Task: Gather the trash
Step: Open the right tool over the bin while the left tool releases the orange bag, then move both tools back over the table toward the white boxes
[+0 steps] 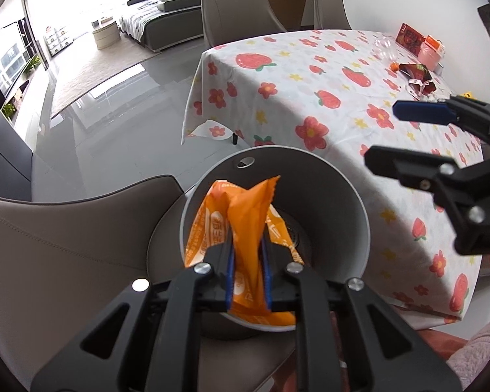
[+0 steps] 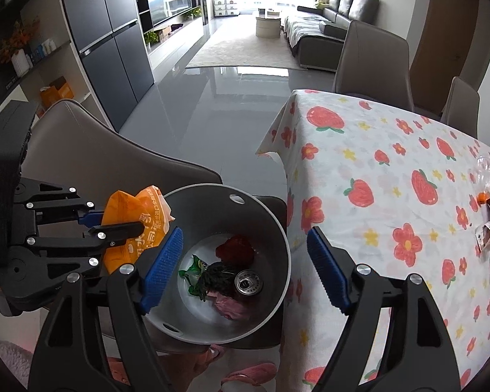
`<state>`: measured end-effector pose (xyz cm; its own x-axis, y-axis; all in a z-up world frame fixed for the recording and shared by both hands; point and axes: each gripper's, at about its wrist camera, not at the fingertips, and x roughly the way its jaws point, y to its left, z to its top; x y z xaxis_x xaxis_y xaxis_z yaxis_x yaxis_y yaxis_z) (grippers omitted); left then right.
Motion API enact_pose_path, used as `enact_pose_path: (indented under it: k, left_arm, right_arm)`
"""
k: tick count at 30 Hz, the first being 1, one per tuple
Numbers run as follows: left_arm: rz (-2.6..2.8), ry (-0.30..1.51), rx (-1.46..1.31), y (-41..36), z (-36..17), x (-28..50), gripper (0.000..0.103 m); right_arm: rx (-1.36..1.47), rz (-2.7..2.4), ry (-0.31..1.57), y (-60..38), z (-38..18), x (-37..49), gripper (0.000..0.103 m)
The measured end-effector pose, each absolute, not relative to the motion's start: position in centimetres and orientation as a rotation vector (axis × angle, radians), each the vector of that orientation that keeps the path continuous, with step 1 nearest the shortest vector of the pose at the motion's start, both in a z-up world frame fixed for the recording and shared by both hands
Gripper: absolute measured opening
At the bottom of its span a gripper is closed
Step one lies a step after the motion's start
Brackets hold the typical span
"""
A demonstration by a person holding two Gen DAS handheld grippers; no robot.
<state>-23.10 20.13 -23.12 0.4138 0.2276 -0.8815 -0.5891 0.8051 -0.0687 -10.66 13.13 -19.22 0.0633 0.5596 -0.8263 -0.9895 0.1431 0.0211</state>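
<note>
One orange wrapper [image 1: 245,228] with white Chinese print, left gripper [image 1: 248,271] clamping it

Left gripper [image 1: 248,261]: jaws nearly together, clamped on an orange wrapper [image 1: 245,225]; blue pads [image 1: 231,271] press its two sides
Left gripper pose: fingers point forward and down, held over the near-left rim of the grey bin [image 1: 343,196]; in the right wrist view it enters from the left edge, roughly level
Right gripper [image 2: 245,268]: jaws spread wide, nothing between the blue pads [image 2: 163,261]
Right gripper pose: tilted downward, above the bin mouth and the table's near edge; in the left wrist view it reaches in from the right, fingers pointing left
</note>
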Motion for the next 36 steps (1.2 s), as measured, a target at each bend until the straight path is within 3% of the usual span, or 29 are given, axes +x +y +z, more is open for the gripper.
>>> enact_pose_path:
  k: [4,6,8,10,24,36]
  left_arm:
    - [0.508,1.038,-0.389,19.9,-23.6,-22.2,0.018]
    - [0.488,1.047,-0.377,19.7,-23.7,-21.8,0.025]
    - [0.483,1.045,-0.349,19.3,-23.6,-21.5,0.062]
    - [0.481,1.018,-0.313,18.8,-23.0,-21.4,0.072]
    - [0.416,0.985,-0.222,18.3,-19.6,-17.8,0.072]
    - [0.229,0.924,-0.086,13.3,-16.4,-5.6,0.072]
  right_arm:
    - [-0.668,1.295,0.8,12.6,-18.7,-10.0,0.076]
    - [-0.663,1.286,0.798,12.3,-18.5,-9.7,0.076]
    - [-0.658,1.276,0.797,12.0,-18.4,-9.3,0.076]
    - [-0.649,1.265,0.795,11.6,-18.2,-9.0,0.076]
    - [-0.542,1.141,0.796,6.8,-16.0,-5.0,0.076]
    - [-0.413,0.843,0.803,-5.0,-13.7,5.2,0.076]
